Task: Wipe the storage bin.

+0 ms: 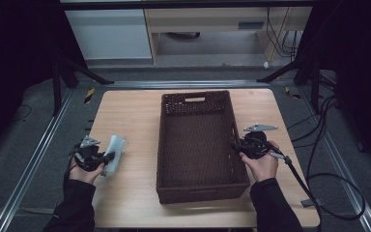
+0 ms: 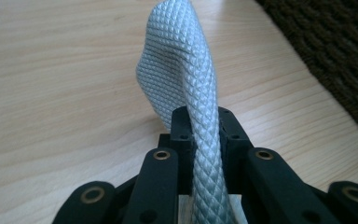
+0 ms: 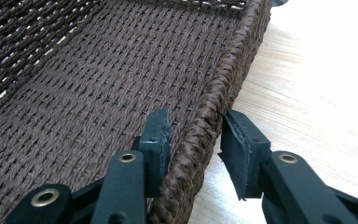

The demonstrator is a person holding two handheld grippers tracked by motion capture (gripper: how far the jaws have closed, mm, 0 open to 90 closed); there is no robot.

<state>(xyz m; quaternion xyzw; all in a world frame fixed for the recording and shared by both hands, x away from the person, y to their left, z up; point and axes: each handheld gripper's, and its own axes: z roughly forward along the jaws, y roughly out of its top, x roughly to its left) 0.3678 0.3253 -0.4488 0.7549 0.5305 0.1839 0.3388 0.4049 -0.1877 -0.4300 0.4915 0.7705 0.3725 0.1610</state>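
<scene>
A pale grey quilted cloth [image 1: 115, 151] stands up from the wooden table [image 1: 125, 193] at the left, pinched at its near edge by my left gripper [image 1: 109, 156]. In the left gripper view the cloth [image 2: 177, 60] rises between the two jaws of the left gripper [image 2: 203, 119], which are shut on it. A dark brown woven basket [image 1: 195, 96] sits empty in the middle of the table. My right gripper [image 1: 235, 146] is at its right wall. In the right gripper view, the right gripper [image 3: 196, 122] straddles the basket rim [image 3: 233, 70]: the inner jaw touches the weave and the outer jaw stands apart.
Bare wood [image 3: 317, 93] lies to the right of the basket. The right gripper's cable [image 1: 302, 181] trails off the table's right front corner. Metal rails [image 1: 38, 154] and dark floor surround the table, with stand legs [image 1: 58, 82] and cabinets behind.
</scene>
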